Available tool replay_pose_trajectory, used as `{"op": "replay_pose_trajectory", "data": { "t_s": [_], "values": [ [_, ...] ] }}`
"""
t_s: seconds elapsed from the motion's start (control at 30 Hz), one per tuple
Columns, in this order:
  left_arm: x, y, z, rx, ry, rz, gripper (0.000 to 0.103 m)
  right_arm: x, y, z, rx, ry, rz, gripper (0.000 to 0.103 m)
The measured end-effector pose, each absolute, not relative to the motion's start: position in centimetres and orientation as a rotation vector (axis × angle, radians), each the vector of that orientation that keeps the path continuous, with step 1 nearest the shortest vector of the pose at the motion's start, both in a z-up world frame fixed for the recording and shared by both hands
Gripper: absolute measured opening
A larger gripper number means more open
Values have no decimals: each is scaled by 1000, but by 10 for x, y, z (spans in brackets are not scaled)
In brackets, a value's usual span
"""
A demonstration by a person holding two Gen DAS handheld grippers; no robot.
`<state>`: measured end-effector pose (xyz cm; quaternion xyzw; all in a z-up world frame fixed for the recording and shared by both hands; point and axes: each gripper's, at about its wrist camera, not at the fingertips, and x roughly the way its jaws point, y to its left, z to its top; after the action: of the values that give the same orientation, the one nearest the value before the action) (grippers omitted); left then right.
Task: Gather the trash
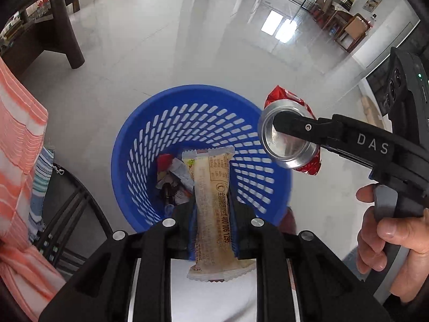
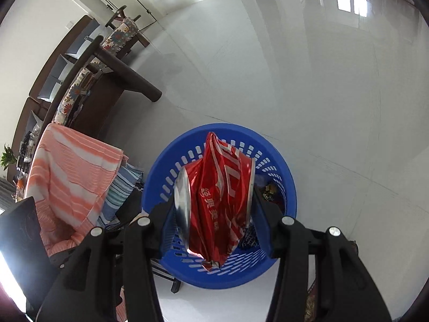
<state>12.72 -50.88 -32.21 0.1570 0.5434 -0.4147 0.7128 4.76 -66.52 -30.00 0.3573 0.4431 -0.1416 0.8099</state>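
Observation:
A blue perforated trash basket (image 1: 161, 123) stands on the floor, with crumpled wrappers (image 1: 171, 177) in its bottom. My left gripper (image 1: 211, 214) is shut on a long beige snack wrapper (image 1: 211, 201) and holds it above the basket's near rim. My right gripper (image 2: 214, 209) is shut on a crushed red soda can (image 2: 217, 196), pinched end to end above the basket (image 2: 241, 276). In the left wrist view the can (image 1: 287, 136) hangs over the basket's right rim, with one of the right gripper's fingers (image 1: 297, 126) across its silver end.
An orange-and-white striped cloth (image 2: 69, 171) hangs close on the left, with a blue striped cloth (image 2: 118, 196) beside it. A dark wooden bench (image 1: 53, 26) stands further left. Glossy pale floor (image 1: 187, 40) surrounds the basket. Chairs and boxes (image 1: 346, 26) stand far right.

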Motion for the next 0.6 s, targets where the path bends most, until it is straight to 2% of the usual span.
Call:
{"op": "replay_pose_trajectory", "data": {
  "t_s": [0.03, 0.07, 0.1, 0.13, 0.23, 0.3, 0.47, 0.6],
  "values": [
    [127, -512, -328, 353, 1204, -905, 34, 52, -669, -310, 778, 954, -299, 55],
    [129, -513, -332, 358, 1207, -882, 65, 56, -672, -322, 799, 977, -294, 65],
    [131, -512, -335, 361, 1194, -847, 78, 58, -677, -331, 812, 995, -309, 87],
    [130, -505, -334, 360, 1168, -813, 86, 56, -680, -336, 811, 989, -334, 90],
    [122, -491, -320, 367, 1109, -797, 86, 39, -679, -329, 799, 940, -358, 92],
    [109, -483, -300, 388, 1050, -804, 86, 24, -680, -313, 783, 902, -364, 99],
    [64, -452, -216, 360, 820, -873, 97, -8, -667, -244, 605, 851, -400, 98],
    [30, -421, -162, 303, 665, -889, 98, -45, -639, -178, 499, 742, -409, 98]
  ]
}}
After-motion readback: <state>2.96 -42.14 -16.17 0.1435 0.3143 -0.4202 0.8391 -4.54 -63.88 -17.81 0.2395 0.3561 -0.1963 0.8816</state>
